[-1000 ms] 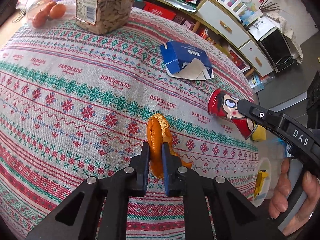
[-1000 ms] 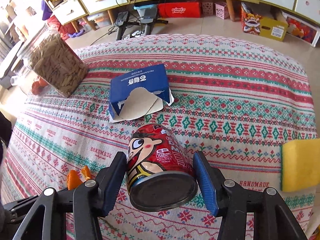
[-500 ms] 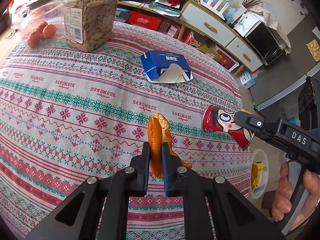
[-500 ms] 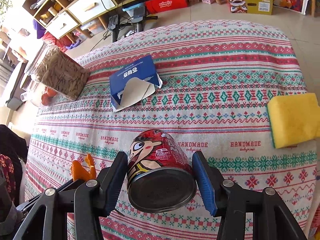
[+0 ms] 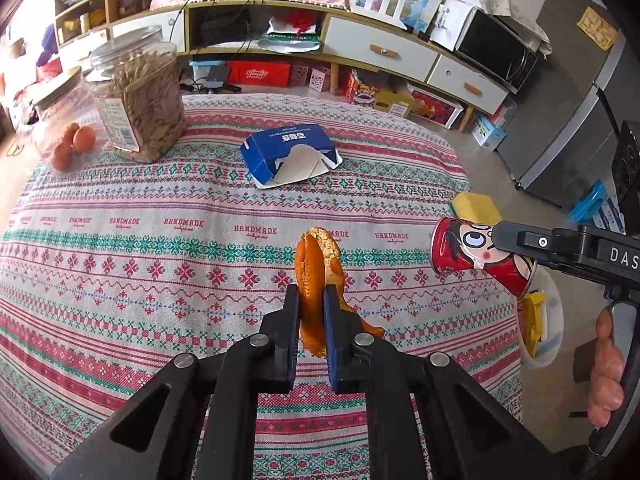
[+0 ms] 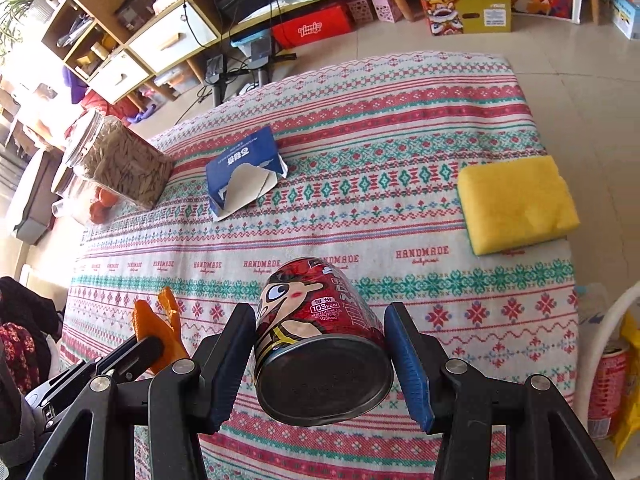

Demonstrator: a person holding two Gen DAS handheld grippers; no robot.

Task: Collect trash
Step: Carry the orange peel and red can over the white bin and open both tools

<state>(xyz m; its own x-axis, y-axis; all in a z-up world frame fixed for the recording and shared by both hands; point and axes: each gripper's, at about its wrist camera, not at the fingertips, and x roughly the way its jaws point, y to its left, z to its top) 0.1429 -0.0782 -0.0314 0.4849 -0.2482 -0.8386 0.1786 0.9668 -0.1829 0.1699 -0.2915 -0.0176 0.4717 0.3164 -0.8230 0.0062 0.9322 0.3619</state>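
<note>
My left gripper (image 5: pixel 311 294) is shut on a curled orange peel (image 5: pixel 314 268), lifted above the patterned tablecloth (image 5: pixel 160 248). The peel (image 6: pixel 154 326) also shows at the lower left of the right wrist view. My right gripper (image 6: pixel 320 312) is shut on a red cartoon-printed can (image 6: pixel 316 332), held on its side with the metal bottom toward the camera. In the left wrist view the can (image 5: pixel 476 254) hangs over the table's right edge. A torn blue carton (image 5: pixel 290 154) lies on the cloth further back, and appears as the blue carton (image 6: pixel 244 170) in the right wrist view.
A yellow sponge (image 6: pixel 516 204) lies near the table's right edge. A jar of seeds (image 5: pixel 138 100) and a jar with orange fruit (image 5: pixel 60 124) stand at the back left. A white bin (image 6: pixel 608 360) with a red can and yellow wrapper sits beside the table on the right.
Both grippers have risen and drifted toward the table's right side, carrying the peel and the can. More of the room, the sponge and the bin have come into view.
</note>
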